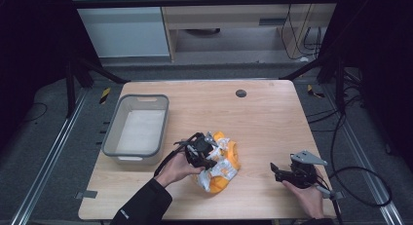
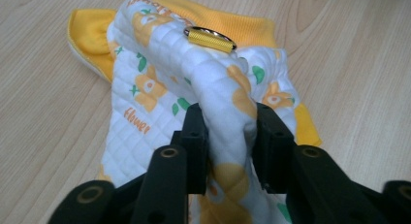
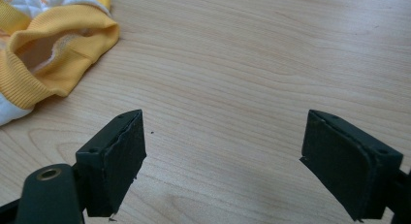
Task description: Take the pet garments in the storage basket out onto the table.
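A small quilted garment (image 1: 221, 161), white with orange flowers and yellow ribbed trim, lies crumpled on the wooden table at front centre. My left gripper (image 1: 207, 154) sits on its left side. In the left gripper view a raised fold of the garment (image 2: 160, 88) fills the gap of the left gripper (image 2: 228, 132), and both pads touch it. A gold ring clasp (image 2: 209, 39) rests on top of the fold. My right gripper (image 1: 275, 170) rests on the table to the right, apart from the cloth. Its jaws stand wide with bare wood between them (image 3: 223, 156), and a yellow cuff (image 3: 53, 44) lies at far left.
A grey plastic bin (image 1: 113, 125) with a white bottom stands at the table's left side. A small black disc (image 1: 240, 93) is set into the tabletop near the far edge. Cables trail off the right edge of the table.
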Tool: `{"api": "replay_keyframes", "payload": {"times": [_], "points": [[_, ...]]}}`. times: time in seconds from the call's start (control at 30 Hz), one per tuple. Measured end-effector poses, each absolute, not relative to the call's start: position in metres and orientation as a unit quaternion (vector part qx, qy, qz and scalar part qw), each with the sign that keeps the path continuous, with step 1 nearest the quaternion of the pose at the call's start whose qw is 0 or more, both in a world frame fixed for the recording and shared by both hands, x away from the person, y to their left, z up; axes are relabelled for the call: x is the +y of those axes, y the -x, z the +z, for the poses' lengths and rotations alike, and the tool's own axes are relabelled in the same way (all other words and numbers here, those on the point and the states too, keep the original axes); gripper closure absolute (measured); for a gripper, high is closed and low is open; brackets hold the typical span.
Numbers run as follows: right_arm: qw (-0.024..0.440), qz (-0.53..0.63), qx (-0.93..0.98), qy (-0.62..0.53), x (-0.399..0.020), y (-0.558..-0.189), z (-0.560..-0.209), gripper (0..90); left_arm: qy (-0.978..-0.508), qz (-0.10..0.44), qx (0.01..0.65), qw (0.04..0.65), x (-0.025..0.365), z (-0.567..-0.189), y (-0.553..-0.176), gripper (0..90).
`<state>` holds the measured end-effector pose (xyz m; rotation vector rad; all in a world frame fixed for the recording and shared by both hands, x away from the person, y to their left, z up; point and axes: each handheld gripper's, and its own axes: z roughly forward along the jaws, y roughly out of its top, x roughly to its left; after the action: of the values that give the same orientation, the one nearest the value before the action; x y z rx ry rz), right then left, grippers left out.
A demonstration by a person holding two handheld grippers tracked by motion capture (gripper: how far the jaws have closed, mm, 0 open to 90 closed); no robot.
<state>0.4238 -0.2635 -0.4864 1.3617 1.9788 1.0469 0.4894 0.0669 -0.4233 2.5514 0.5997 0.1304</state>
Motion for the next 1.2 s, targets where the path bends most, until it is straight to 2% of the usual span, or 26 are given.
{"api": "replay_keyframes", "payload": {"times": [0.23,0.4,0.6,0.87,1.2], "points": [[0.261,0.384,0.730,-0.501,-0.264,-0.424,-0.487,15.0,-0.944,0.061,0.207,0.251,0.068,-0.426,-0.487,48.6],[0.262,0.384,0.730,-0.501,-0.264,-0.424,-0.488,14.4,-0.938,0.070,0.209,0.266,0.076,-0.427,-0.485,31.5],[0.263,0.384,0.729,-0.501,-0.264,-0.424,-0.488,14.2,-0.923,0.079,0.218,0.308,0.095,-0.419,-0.479,20.4],[0.266,0.386,0.727,-0.502,-0.265,-0.424,-0.488,13.3,-0.887,0.115,0.247,0.374,0.136,-0.413,-0.459,18.6],[0.263,0.389,0.725,-0.504,-0.264,-0.423,-0.490,12.3,-0.842,0.143,0.306,0.420,0.186,-0.433,-0.438,22.4]]}}
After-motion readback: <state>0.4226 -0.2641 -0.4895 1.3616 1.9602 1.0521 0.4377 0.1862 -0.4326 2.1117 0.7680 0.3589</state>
